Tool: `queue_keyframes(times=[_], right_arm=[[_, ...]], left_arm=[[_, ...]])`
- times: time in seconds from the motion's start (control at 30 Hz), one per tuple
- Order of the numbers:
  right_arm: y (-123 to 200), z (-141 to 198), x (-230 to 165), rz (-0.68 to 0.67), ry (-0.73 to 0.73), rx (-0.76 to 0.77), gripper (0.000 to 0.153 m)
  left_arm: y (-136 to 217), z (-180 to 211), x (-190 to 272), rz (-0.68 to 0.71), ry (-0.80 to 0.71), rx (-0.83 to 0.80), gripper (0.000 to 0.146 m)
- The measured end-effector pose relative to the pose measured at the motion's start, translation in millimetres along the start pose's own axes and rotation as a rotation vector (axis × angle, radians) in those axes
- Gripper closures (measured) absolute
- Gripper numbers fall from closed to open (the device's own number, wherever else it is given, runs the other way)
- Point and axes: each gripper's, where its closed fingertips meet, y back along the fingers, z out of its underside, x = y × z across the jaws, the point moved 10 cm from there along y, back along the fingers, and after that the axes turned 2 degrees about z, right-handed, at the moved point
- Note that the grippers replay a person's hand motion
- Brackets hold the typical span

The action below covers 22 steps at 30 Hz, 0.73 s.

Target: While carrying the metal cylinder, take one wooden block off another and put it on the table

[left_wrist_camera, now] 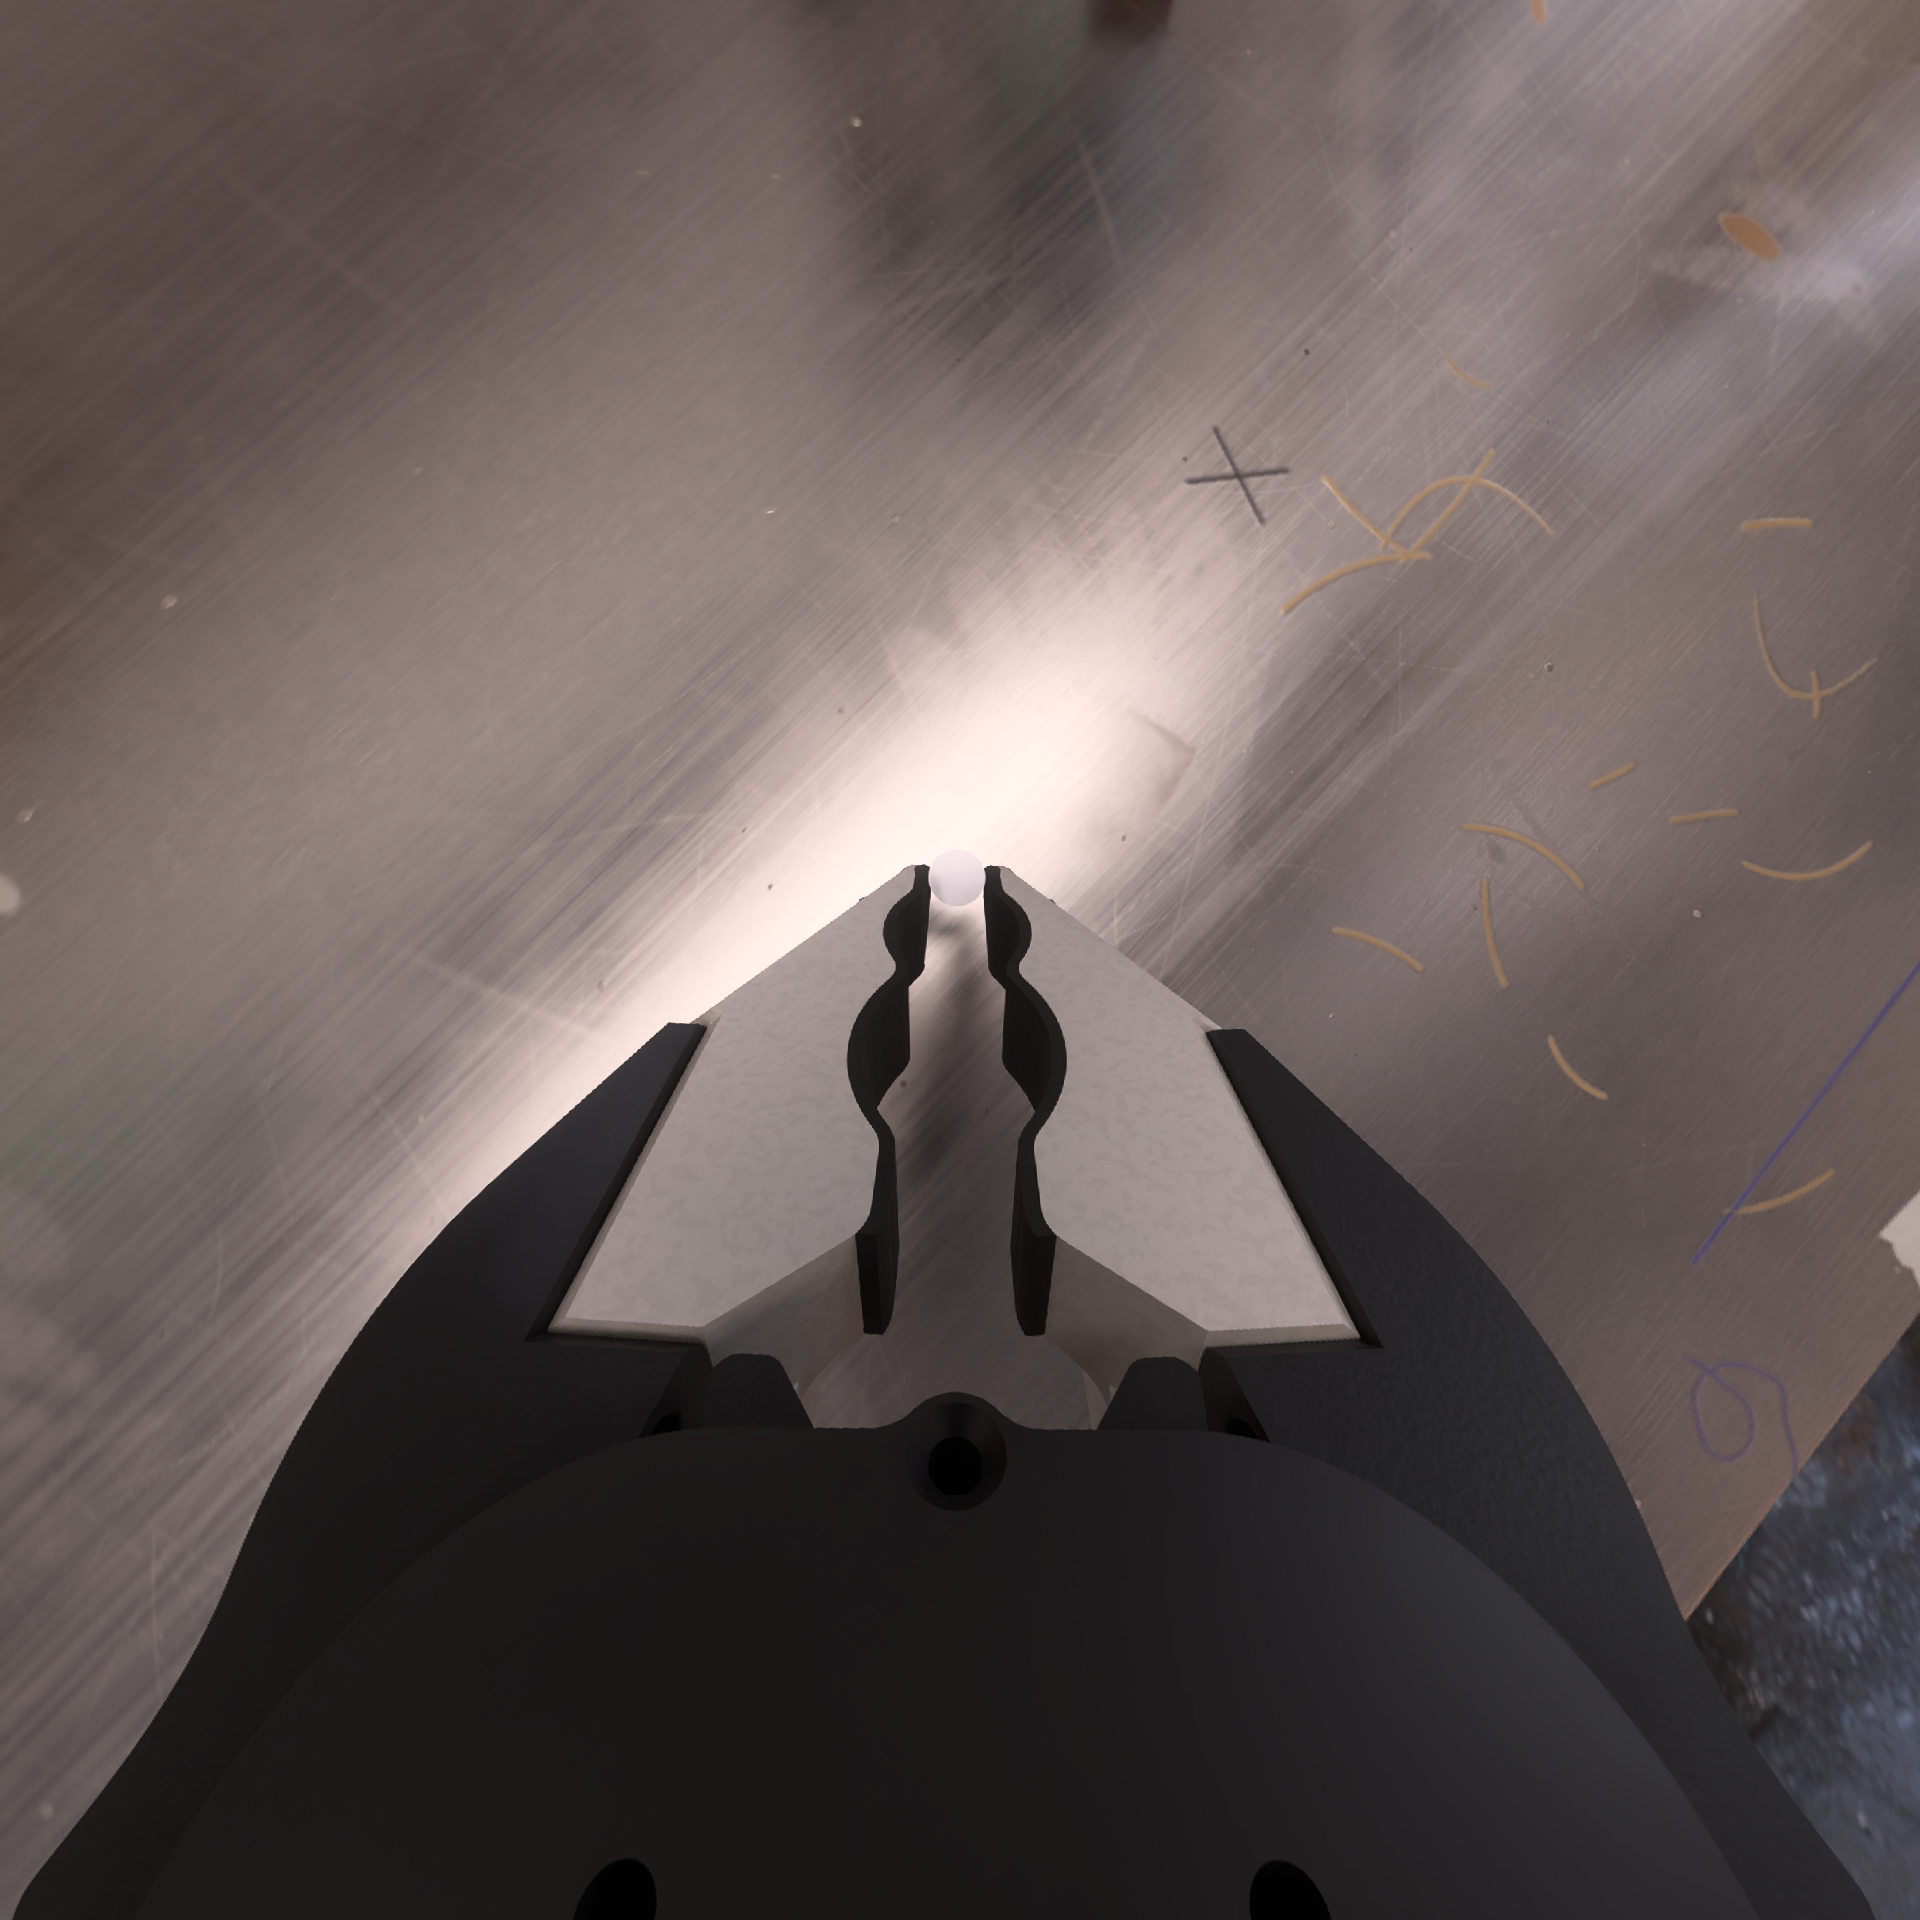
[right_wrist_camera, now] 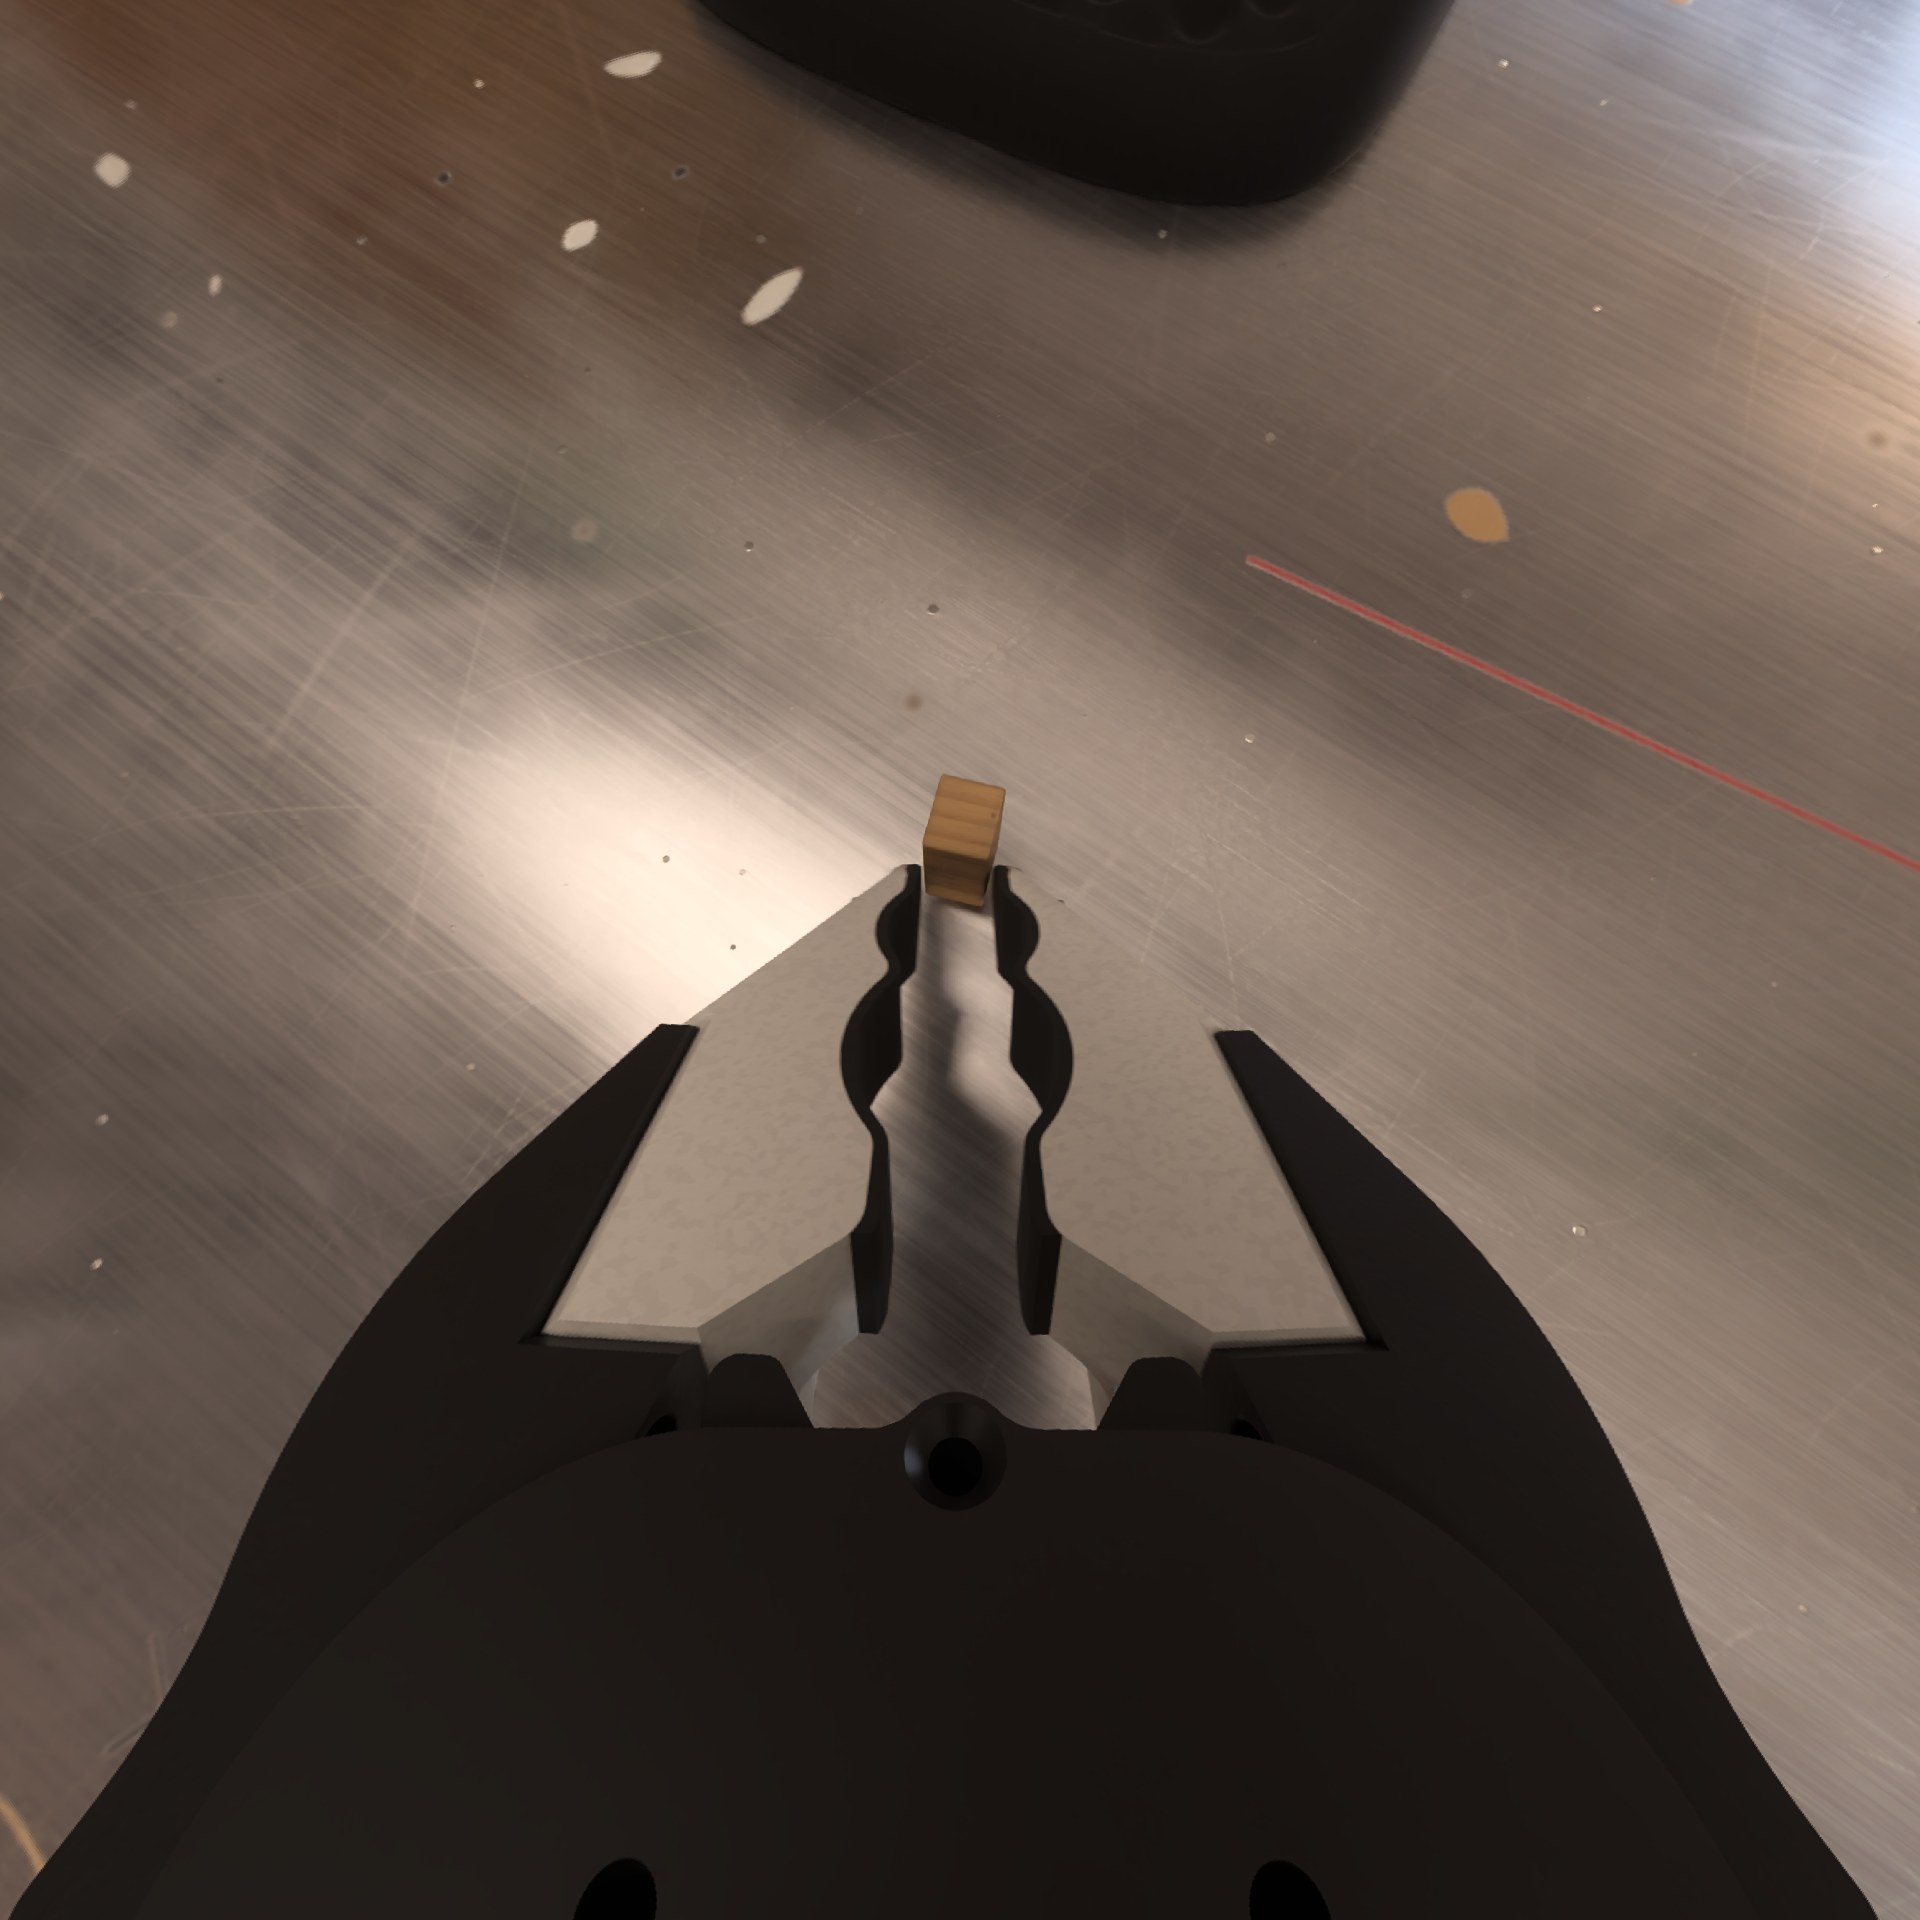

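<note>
Wooden block (right_wrist_camera: 963,842) pinched; table (right_wrist_camera: 416,623) edge distant.

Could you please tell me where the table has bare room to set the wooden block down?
Bare steel table lies left of the right tool, which grips the wooden block, below the white flecks. Right of it, the surface is free up to the red line. Crowded ahead: the left tool, carrying the metal cylinder, hangs there.

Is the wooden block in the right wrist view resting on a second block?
No: the wooden block sits between the tips of the right gripper, with only the scratched metal table showing around it.
</note>
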Motion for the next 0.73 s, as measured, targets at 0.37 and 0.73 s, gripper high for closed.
queue_keyframes(times=[0.37,0.73], right_arm=[[73.4,29.8,29.0,-0.139,-0.091,0.434,0.105],[91.0,59.0,45.7,-0.03,-0.136,0.58,0.112]], left_arm=[[-51.9,-59.0,-5.5,0.122,-0.218,-0.124,0.136],[-78.7,-78.8,-2.9,0.138,-0.291,-0.158,0.136]])
